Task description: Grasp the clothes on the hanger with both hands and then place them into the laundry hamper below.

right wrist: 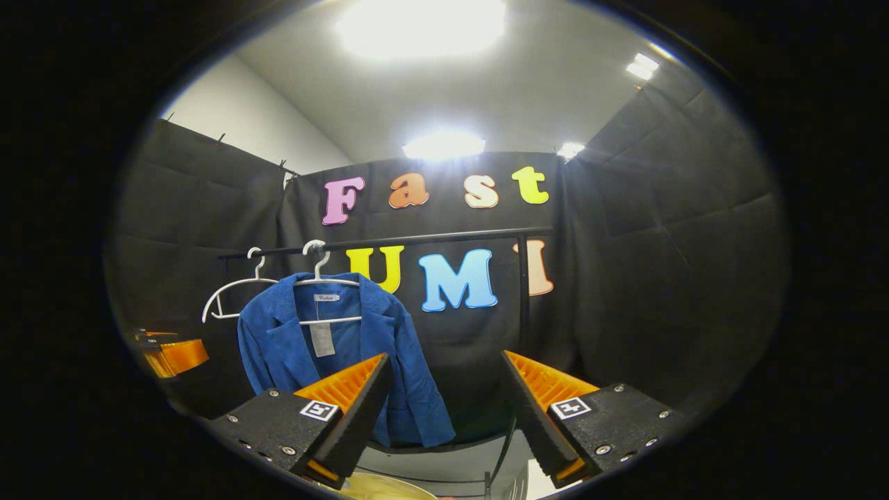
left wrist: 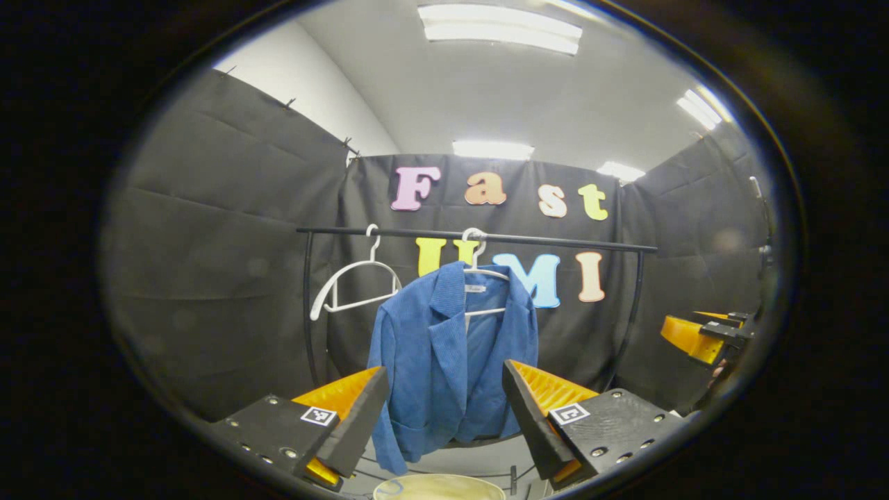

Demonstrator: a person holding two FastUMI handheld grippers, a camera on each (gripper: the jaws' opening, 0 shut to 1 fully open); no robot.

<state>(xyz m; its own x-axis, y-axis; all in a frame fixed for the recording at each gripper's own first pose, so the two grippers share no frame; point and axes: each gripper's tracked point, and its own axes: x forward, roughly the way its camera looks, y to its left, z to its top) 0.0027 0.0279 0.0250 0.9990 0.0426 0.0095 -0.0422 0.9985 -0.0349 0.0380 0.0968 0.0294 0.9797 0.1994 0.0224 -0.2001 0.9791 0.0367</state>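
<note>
Left gripper view, blue jacket (left wrist: 451, 354) on white hanger (left wrist: 486, 274) between wide-open left gripper (left wrist: 444, 406), hamper rim (left wrist: 439, 487) near; right gripper view, wide-open right gripper (right wrist: 444, 403), jacket far left.

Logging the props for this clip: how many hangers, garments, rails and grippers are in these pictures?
Hangers: 2, an empty hanger and a hanger carrying the jacket
Garments: 1, the blue jacket
Rails: 1, the black rail
Grippers: 2, the left gripper and right gripper, both open
Total: 6
</note>
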